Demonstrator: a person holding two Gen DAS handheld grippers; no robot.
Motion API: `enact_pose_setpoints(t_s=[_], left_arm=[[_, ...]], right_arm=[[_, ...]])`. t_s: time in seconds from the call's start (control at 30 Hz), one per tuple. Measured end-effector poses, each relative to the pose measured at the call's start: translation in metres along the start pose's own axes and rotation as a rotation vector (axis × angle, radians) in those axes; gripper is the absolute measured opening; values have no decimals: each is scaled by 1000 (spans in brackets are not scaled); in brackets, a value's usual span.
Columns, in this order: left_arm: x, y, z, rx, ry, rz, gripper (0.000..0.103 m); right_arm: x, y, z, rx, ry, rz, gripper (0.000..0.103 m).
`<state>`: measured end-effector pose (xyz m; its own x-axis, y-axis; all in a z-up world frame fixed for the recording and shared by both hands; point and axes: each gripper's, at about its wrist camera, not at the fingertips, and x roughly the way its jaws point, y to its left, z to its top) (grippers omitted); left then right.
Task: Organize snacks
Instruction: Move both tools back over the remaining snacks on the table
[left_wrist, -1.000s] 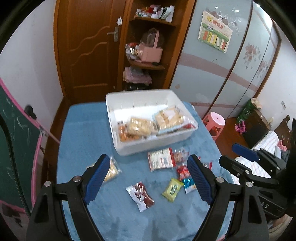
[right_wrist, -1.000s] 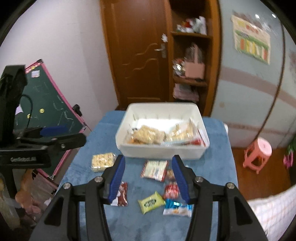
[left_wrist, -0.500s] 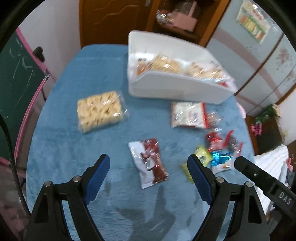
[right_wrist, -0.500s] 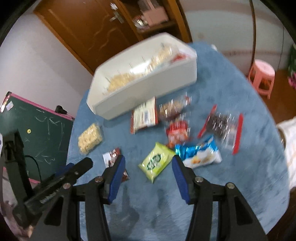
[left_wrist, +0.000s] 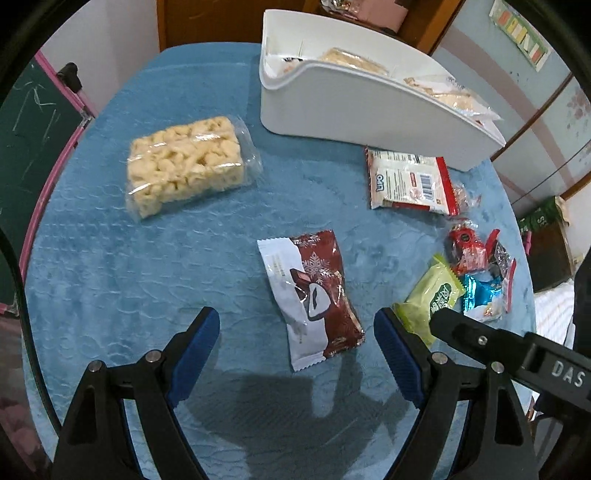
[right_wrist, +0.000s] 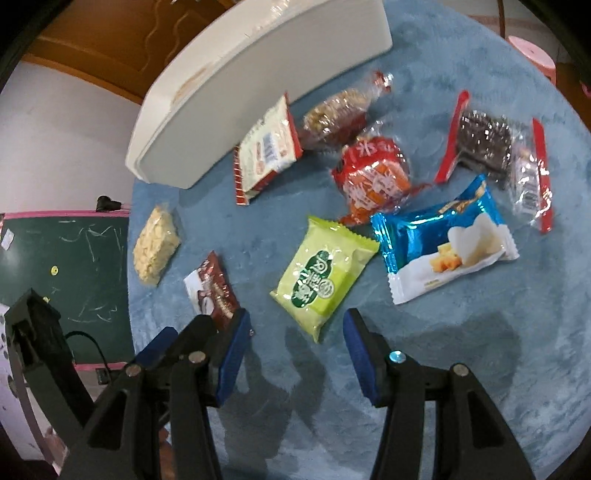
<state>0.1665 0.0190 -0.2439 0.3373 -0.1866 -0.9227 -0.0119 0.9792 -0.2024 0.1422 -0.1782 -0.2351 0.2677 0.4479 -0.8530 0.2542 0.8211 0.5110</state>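
My left gripper (left_wrist: 295, 354) is open and empty, just above a red-and-white chocolate packet (left_wrist: 314, 295) that lies between its fingers. My right gripper (right_wrist: 295, 350) is open and empty, just short of a green packet (right_wrist: 321, 273). Beside that lie a blue packet (right_wrist: 443, 236), a red-orange packet (right_wrist: 373, 177), a dark snack in a red-edged wrapper (right_wrist: 487, 144) and a white-and-red packet (right_wrist: 266, 147). A clear bag of puffed rice cake (left_wrist: 184, 162) lies at the left. The white bin (left_wrist: 362, 99) at the back holds several snacks.
The table has a blue textured cloth (left_wrist: 110, 277). A green chalkboard with a pink frame (left_wrist: 29, 122) stands at its left edge. A wooden door and shelf are behind the bin. The left gripper's fingers (right_wrist: 159, 343) show at the lower left of the right wrist view.
Both grippers have dropped toward the table and tilted down. The left now hovers over the chocolate packet, the right over the green packet. Both stayed open; no snack has moved.
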Motion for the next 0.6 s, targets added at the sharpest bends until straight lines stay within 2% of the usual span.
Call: enact_pose_setpoints(t_s=[0.17,0.4,0.6], left_arm=[[12,0,1,0,20,-3,85],[19,-1,4,24,21,25,85],[25,-10,4,87,16,81,85]], right_arm=[[11,1,7,8,-15,-38,53],[24,31,11,-118,-65,-180,53],[38,55,8,-229,-95,-286,53]])
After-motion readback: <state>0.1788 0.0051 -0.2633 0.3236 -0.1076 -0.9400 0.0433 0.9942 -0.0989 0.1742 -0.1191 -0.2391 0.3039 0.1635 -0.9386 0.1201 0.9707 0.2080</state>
